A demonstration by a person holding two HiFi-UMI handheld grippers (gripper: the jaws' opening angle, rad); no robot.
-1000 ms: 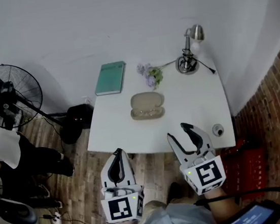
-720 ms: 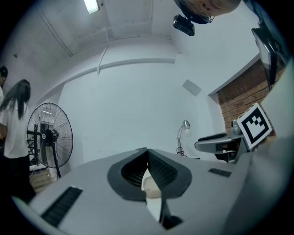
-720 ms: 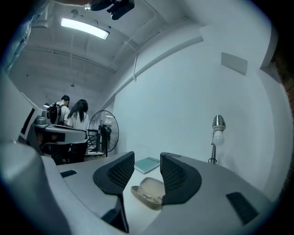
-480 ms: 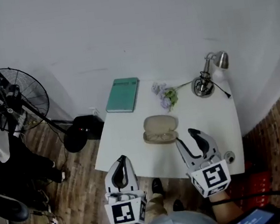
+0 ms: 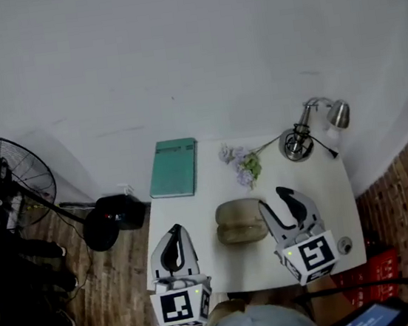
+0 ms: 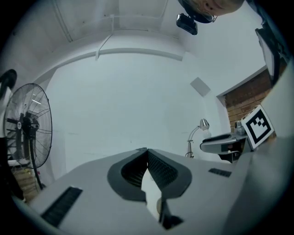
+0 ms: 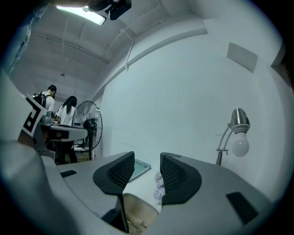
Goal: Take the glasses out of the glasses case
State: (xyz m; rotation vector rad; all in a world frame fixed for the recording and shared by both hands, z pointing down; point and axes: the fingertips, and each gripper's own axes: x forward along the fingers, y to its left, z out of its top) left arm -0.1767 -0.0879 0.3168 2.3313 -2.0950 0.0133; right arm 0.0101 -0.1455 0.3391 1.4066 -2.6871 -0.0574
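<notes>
An open tan glasses case (image 5: 240,221) lies on the white table (image 5: 195,212) near its front edge. In the right gripper view the case (image 7: 138,212) sits low between the jaws, and the wire rim of the glasses (image 7: 136,225) shows inside. My right gripper (image 5: 276,202) hovers just right of the case, its jaws open and empty (image 7: 142,176). My left gripper (image 5: 174,235) hangs over the table's front left corner, left of the case, with its jaw tips together (image 6: 147,150) and nothing between them.
A teal book (image 5: 174,168) lies at the back left, a sprig of flowers (image 5: 241,164) at the back middle, a desk lamp (image 5: 301,138) at the back right. A small round knob (image 5: 344,246) sits at the front right corner. A standing fan (image 5: 6,192) is on the floor at left.
Both grippers have come forward over the table's front edge. The case now lies between them, close to the right gripper. Both keep their jaws as before.
</notes>
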